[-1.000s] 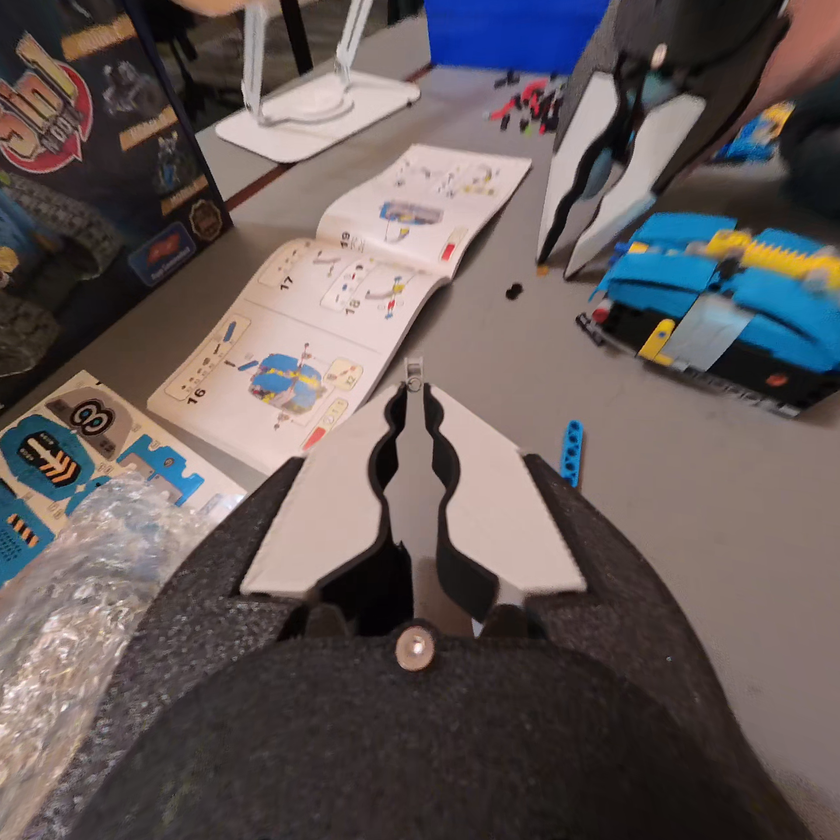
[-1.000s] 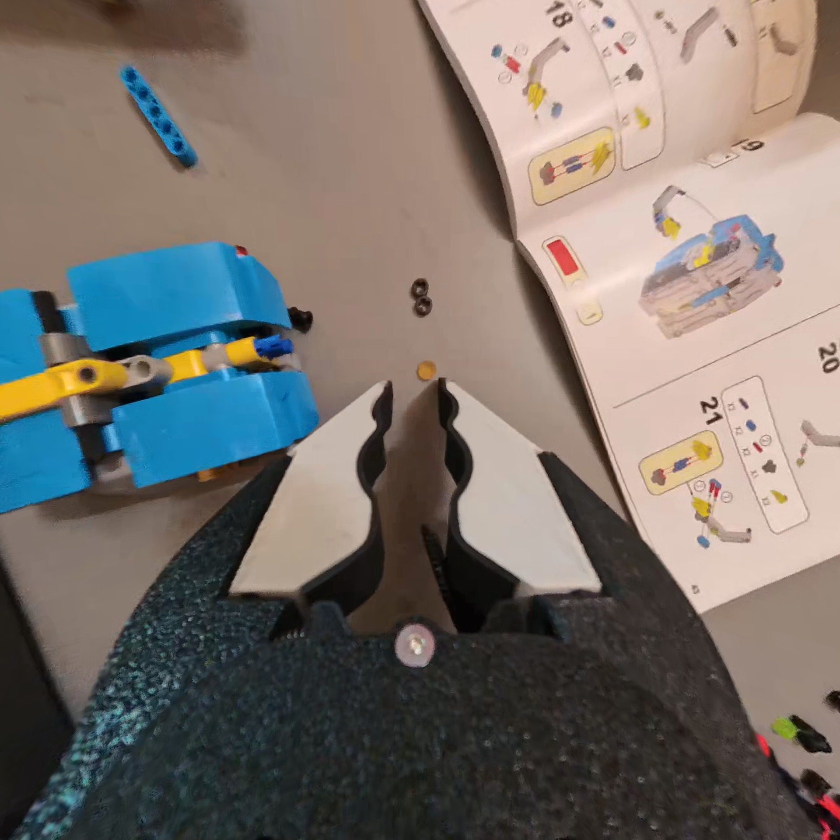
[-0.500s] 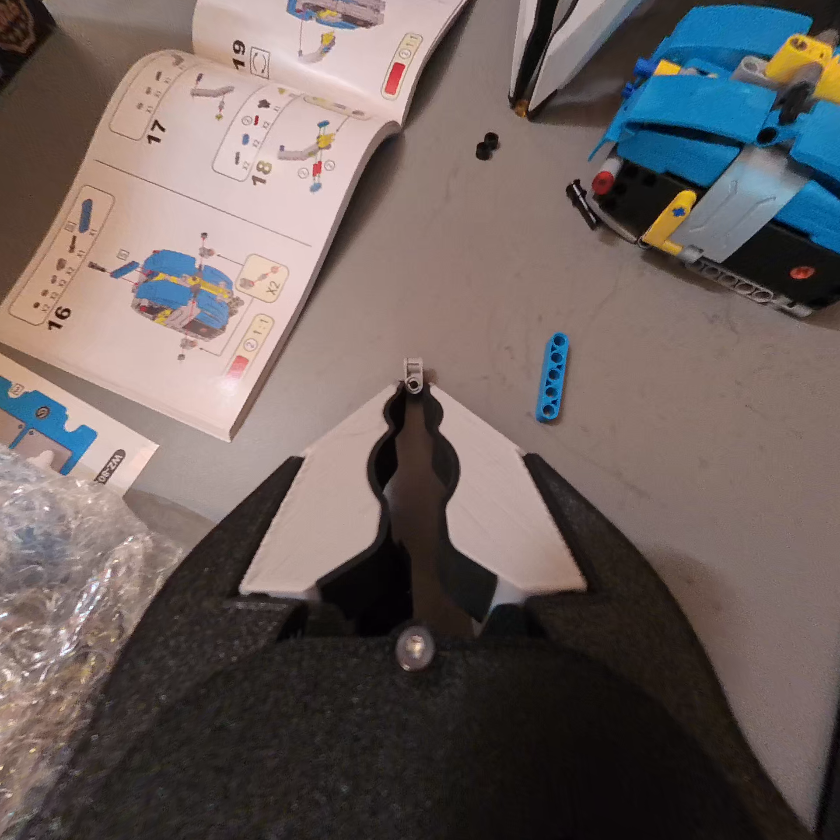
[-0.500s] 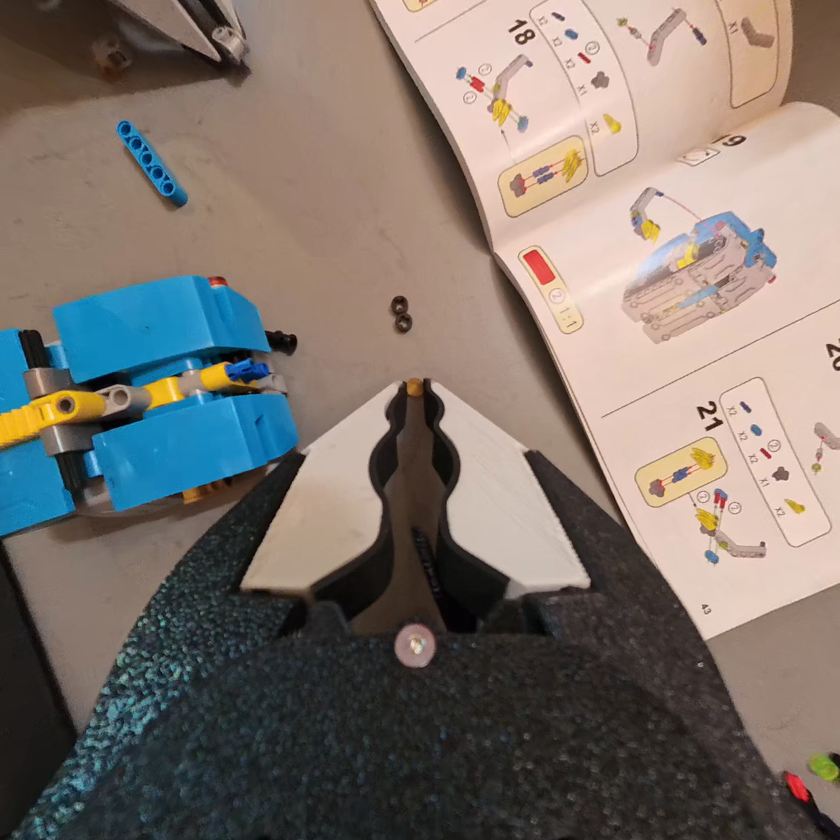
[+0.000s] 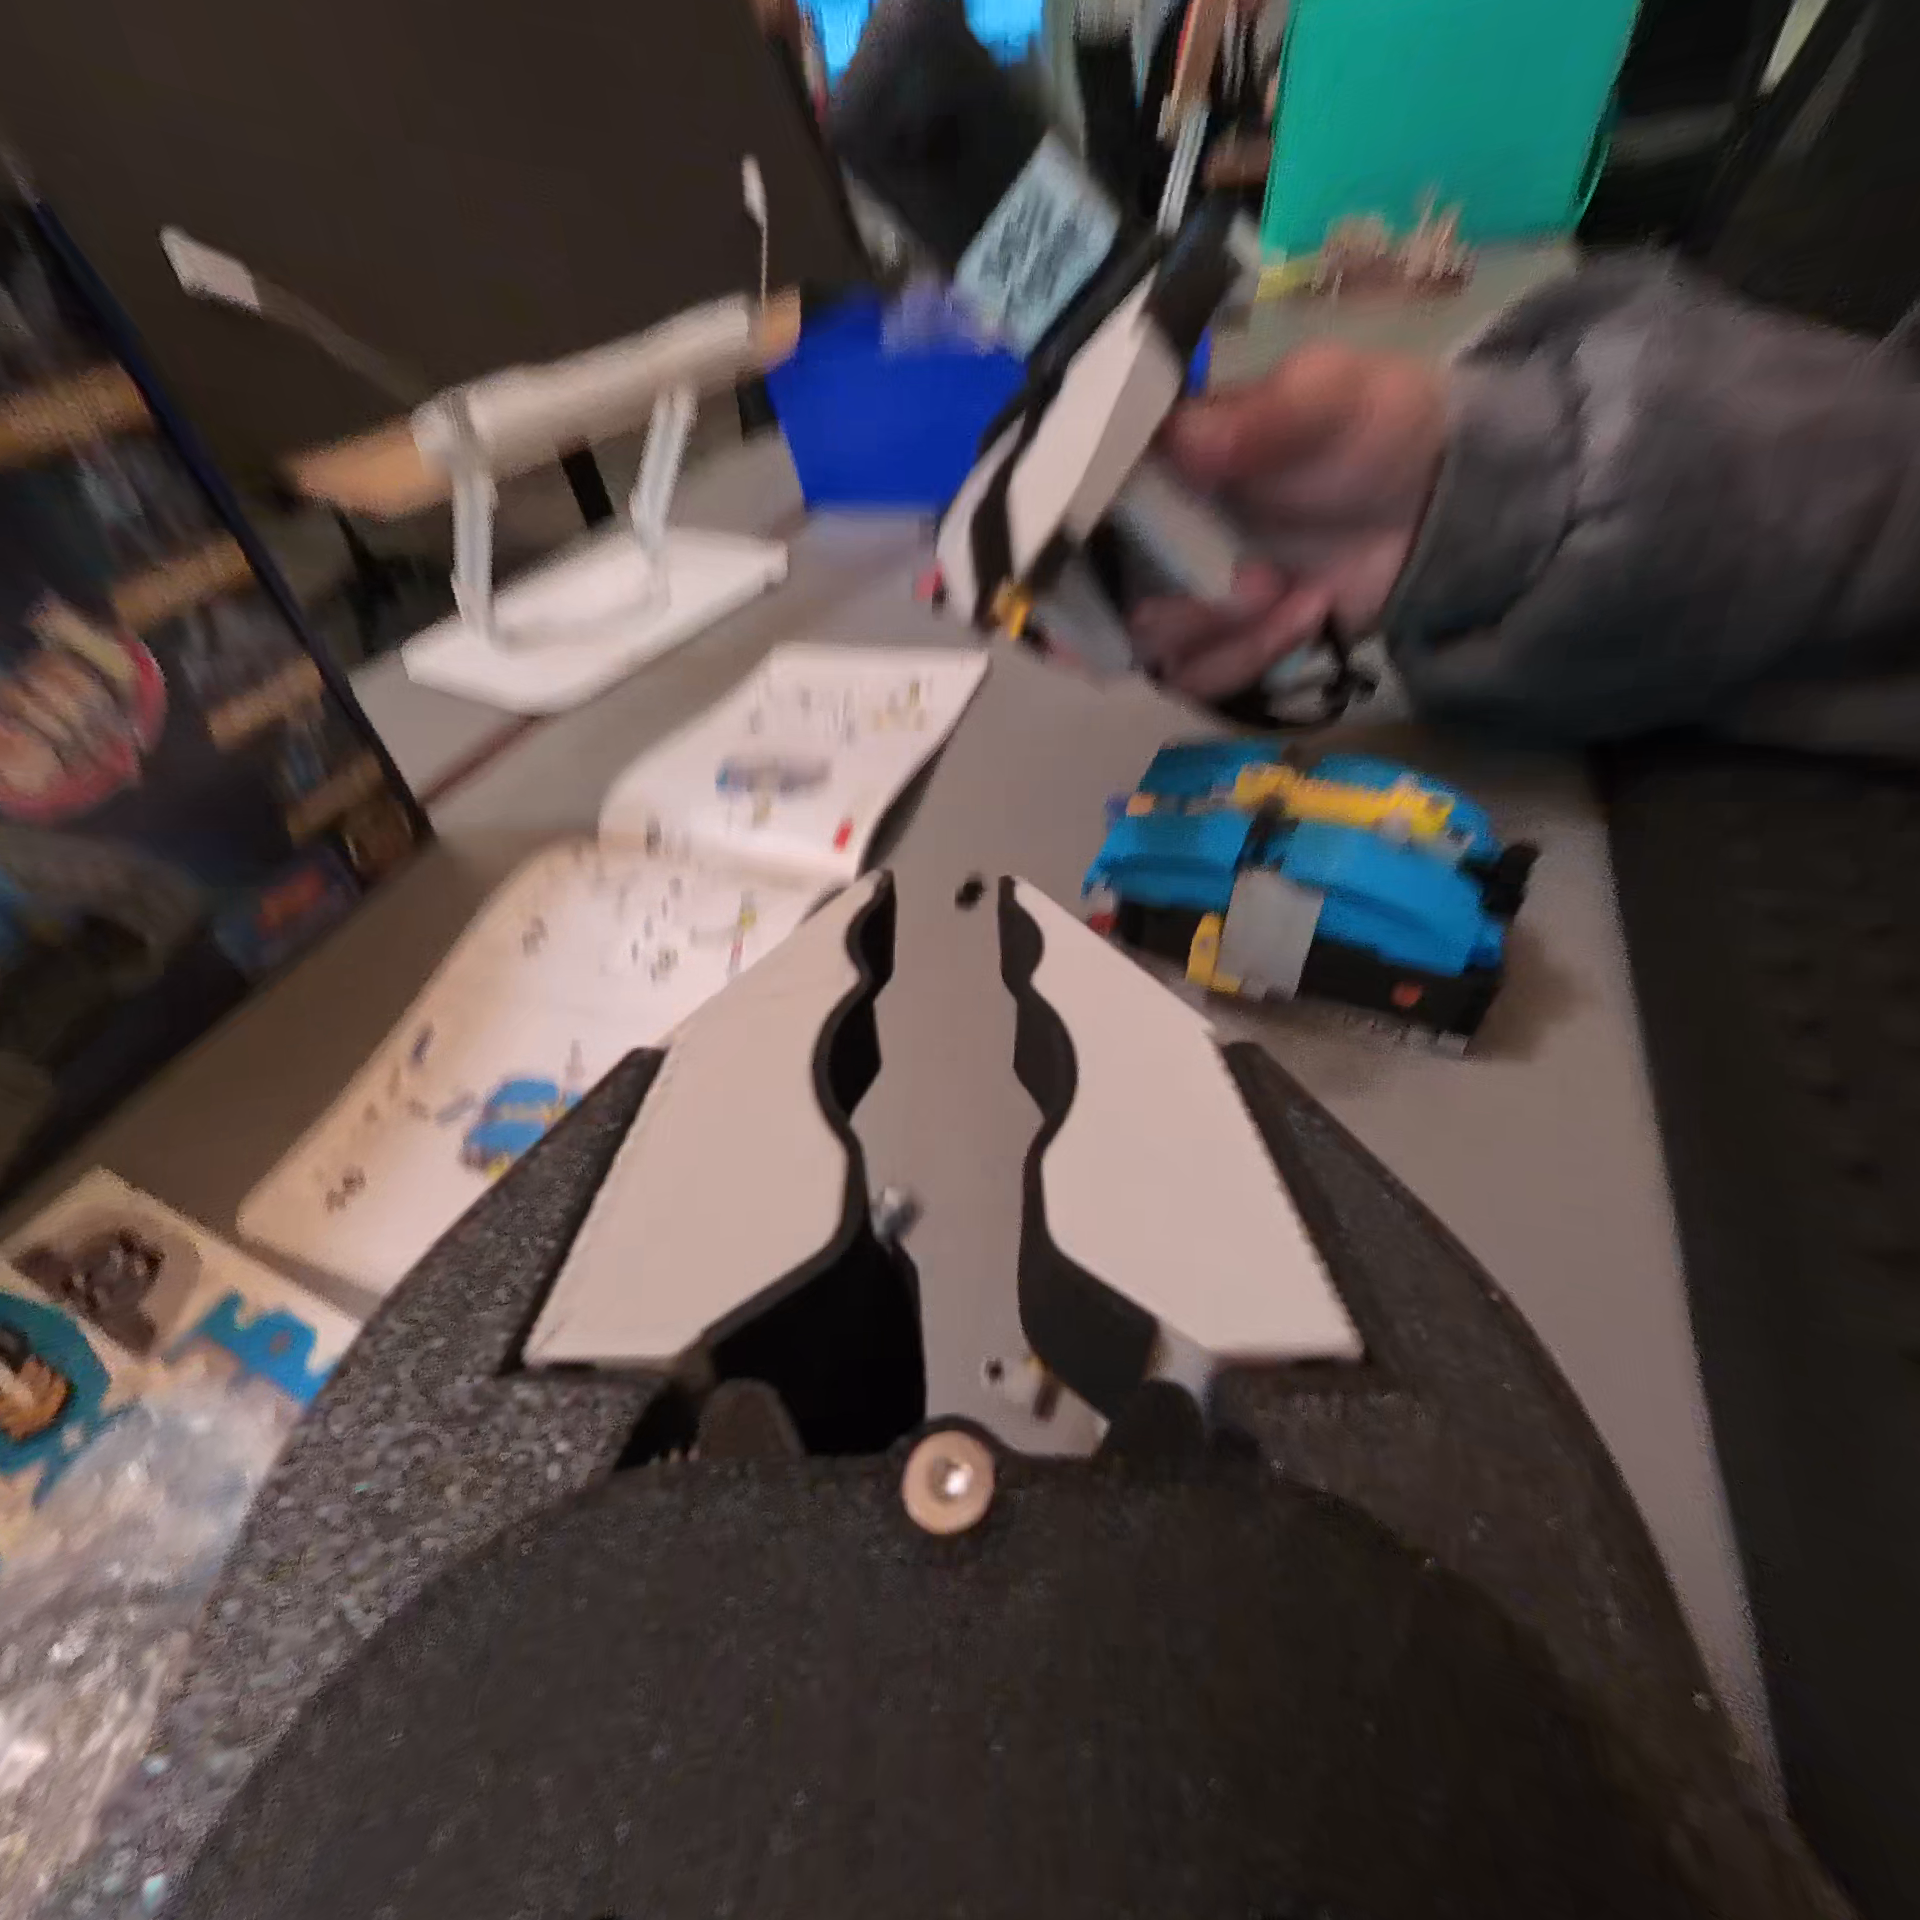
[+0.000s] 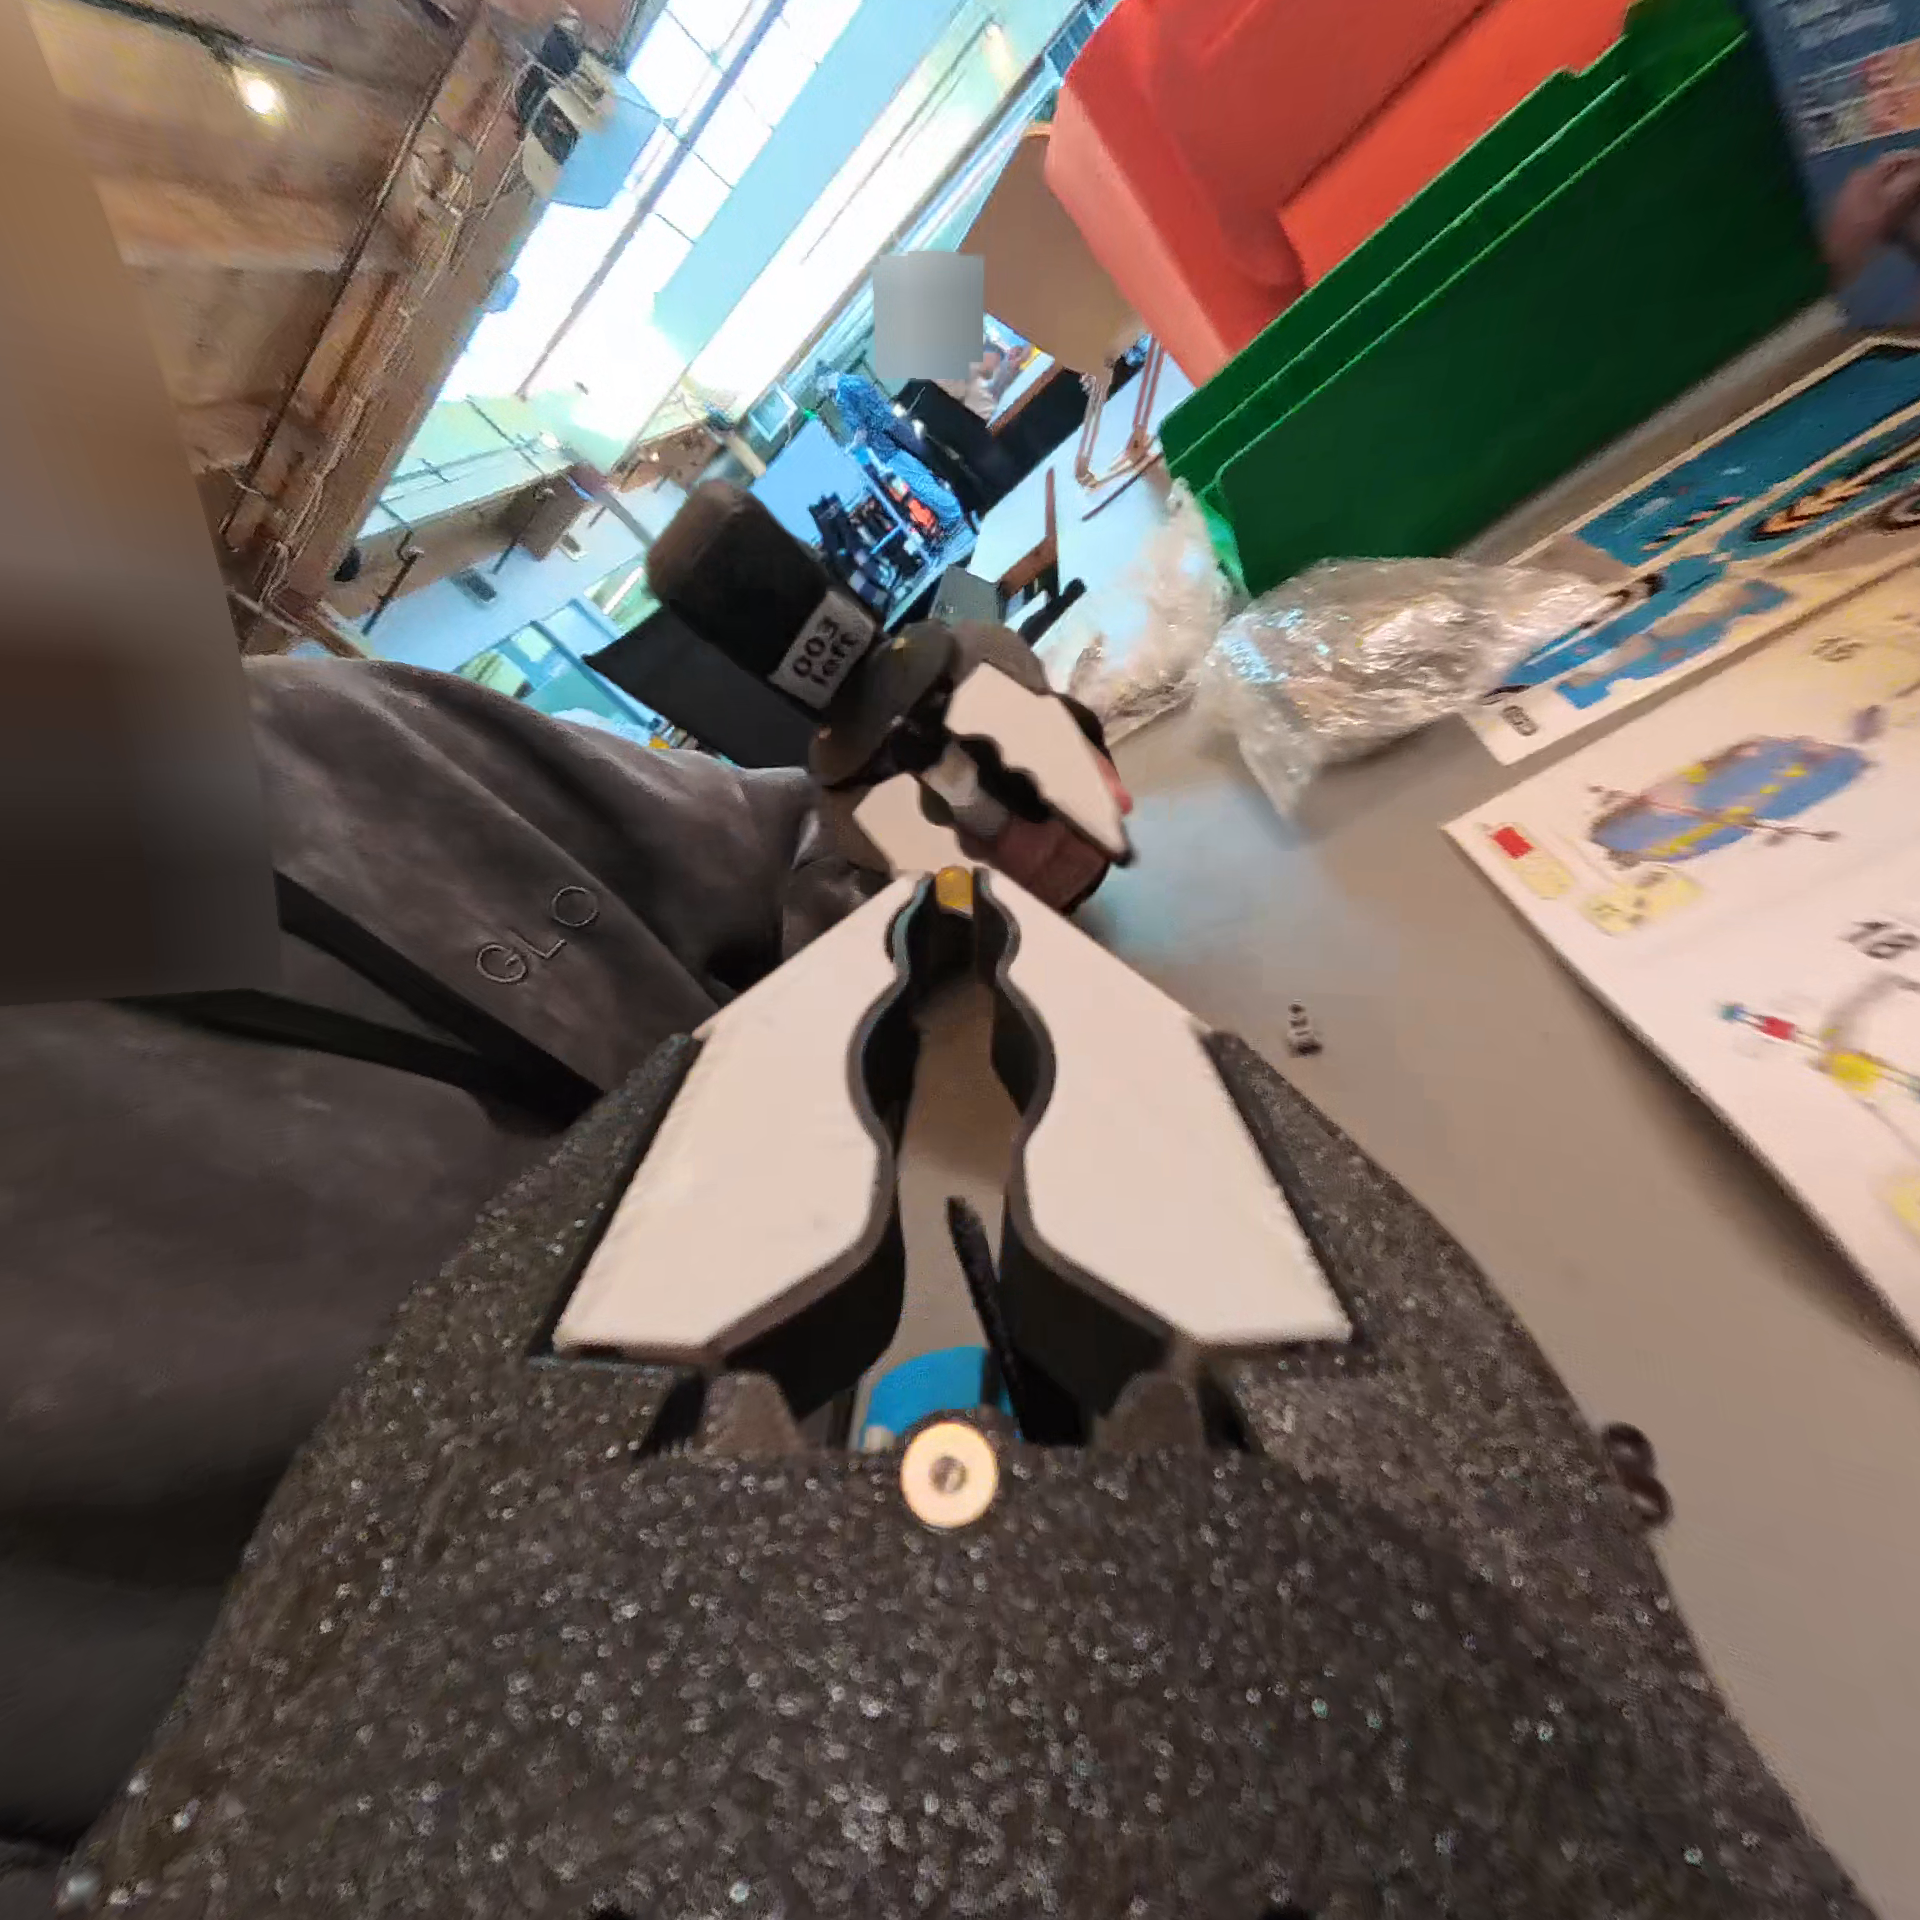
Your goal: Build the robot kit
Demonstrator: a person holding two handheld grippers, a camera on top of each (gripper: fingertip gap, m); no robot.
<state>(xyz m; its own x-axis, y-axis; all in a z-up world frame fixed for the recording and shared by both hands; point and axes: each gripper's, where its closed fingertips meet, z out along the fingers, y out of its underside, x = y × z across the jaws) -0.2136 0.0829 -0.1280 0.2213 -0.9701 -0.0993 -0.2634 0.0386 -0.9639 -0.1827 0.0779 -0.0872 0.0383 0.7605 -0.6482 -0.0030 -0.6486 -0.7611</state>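
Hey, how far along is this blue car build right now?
Done: the blue car body stands partly assembled on the table, booklet open beside it. In hand: the right claw pinches a small yellow piece; the left claw is open. Left: that piece is not yet fitted.

Grey table (image 6: 1455,1195) lower right, bright windows (image 6: 665,260) upper middle, wooden wall (image 6: 312,270) upper left, green bin (image 6: 1507,343) under orange bin (image 6: 1299,135) upper right, chairs (image 6: 935,436) far off

The left gripper (image 5: 943,891) has parted its fingers; the small grey piece (image 5: 894,1214) it pinched has slipped back between them. The right gripper (image 6: 953,883) has lifted its yellow stud (image 6: 953,890) off the bench (image 6: 1455,1195), toward 12 o'clock.
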